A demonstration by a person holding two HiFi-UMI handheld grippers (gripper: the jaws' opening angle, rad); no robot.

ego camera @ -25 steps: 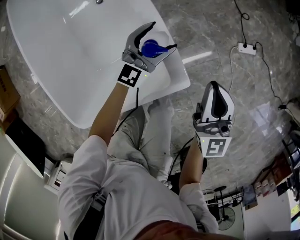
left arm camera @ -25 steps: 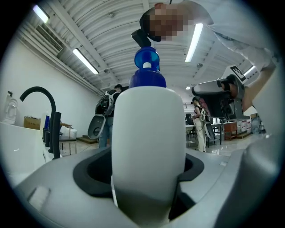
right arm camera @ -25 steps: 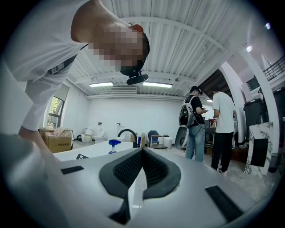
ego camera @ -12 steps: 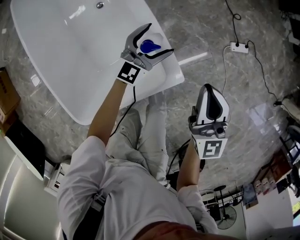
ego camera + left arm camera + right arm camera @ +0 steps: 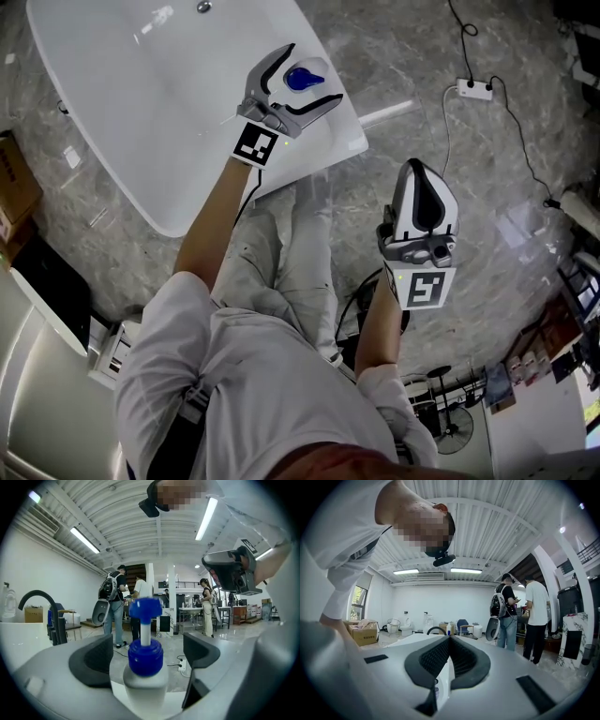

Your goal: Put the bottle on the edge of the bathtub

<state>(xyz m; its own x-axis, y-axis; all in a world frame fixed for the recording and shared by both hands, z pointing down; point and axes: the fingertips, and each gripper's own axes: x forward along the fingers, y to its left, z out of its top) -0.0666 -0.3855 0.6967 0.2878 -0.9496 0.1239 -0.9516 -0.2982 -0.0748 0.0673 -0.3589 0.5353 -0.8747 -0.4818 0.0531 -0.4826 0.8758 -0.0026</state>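
A white bottle [image 5: 302,77] with a blue pump top stands upright on the rim of the white bathtub [image 5: 323,150]. My left gripper [image 5: 314,71] reaches over that rim with the bottle between its jaws. The jaws have just been opening, and both pads stand clear of the bottle [image 5: 145,679] in the left gripper view. There the left gripper [image 5: 147,649] frames the blue cap. My right gripper [image 5: 419,169] hangs over the marble floor to the right of the tub. The right gripper [image 5: 450,641] is shut with nothing in it.
A black faucet [image 5: 44,616] rises from the tub's far side. A white power strip [image 5: 471,90] and its cable lie on the floor at the upper right. A cardboard box [image 5: 14,178] sits at the left. Several people [image 5: 115,602] stand in the hall beyond.
The left jaws have spread wider and let go of the bottle, which stays upright on the rim. Both grippers have risen a little.
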